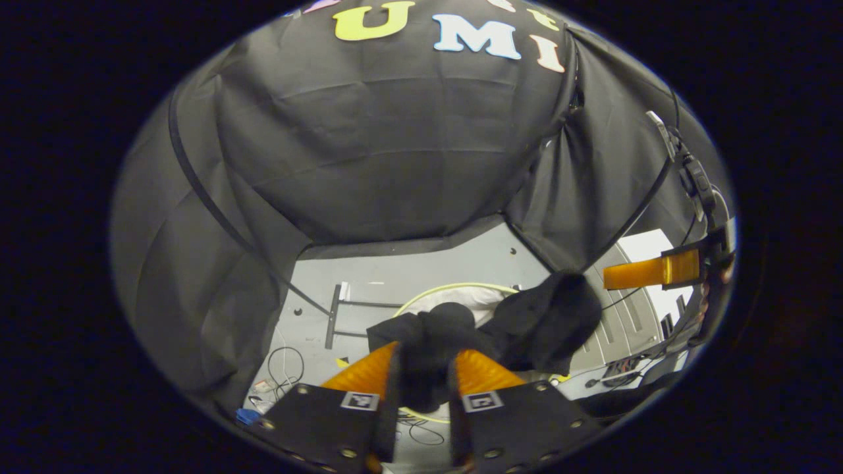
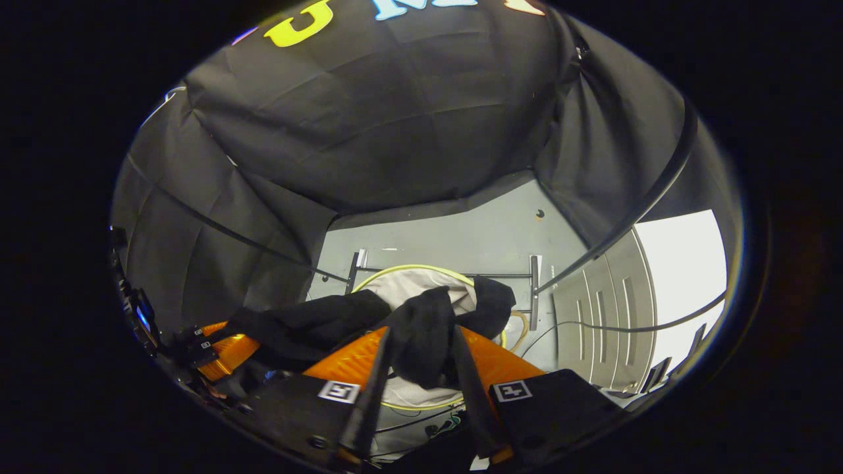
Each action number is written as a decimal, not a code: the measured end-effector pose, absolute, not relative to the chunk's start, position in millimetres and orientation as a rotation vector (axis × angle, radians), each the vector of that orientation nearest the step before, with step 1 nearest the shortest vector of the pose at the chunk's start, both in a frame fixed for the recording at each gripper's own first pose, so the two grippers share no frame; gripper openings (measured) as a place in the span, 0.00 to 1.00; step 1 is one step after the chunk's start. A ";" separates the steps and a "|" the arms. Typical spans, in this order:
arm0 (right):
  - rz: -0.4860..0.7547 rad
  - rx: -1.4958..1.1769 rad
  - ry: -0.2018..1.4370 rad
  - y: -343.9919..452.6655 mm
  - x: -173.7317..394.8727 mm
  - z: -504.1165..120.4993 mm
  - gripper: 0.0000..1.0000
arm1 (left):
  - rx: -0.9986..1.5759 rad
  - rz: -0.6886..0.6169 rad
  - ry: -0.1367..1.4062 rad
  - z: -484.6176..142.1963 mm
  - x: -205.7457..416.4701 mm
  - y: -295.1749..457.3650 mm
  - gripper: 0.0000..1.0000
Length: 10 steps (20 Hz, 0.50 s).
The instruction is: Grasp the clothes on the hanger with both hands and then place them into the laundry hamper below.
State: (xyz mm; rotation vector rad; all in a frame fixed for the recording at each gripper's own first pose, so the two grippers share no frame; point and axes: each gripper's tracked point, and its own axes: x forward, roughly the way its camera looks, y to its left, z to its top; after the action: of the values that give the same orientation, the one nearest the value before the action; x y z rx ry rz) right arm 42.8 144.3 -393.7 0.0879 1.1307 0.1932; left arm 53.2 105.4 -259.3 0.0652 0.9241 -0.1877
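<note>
Two hand-held grippers, left (image 1: 425, 368) and right (image 2: 420, 359), pinch one black garment (image 1: 527, 322). Ahead, below them, sits the yellow-rimmed laundry hamper (image 2: 411, 270) with loose cables (image 1: 284, 368) on the floor (image 1: 421, 276).

hamper (image 1: 461, 288) | mostly hidden by garment (image 1: 540, 322) | rim partly visible

Left claw (image 1: 425, 368) pointing down, both fingers clamped on dark cloth (image 1: 527, 322). Right claw (image 2: 421, 359) likewise angled down, fingers pinching same cloth. Claws side by side, near each other, cloth slung between.
</note>
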 end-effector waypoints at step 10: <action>0.119 0.072 1.018 97.4 36.0 -357.0 0.98 | 0.075 -0.113 0.864 -237.0 43.8 113.9 0.96</action>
State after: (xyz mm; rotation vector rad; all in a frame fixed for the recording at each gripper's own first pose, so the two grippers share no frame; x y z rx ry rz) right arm 36.0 97.4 -357.0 0.0717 1.0177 0.1186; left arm 43.8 113.9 -237.0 0.0748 0.8642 -0.1129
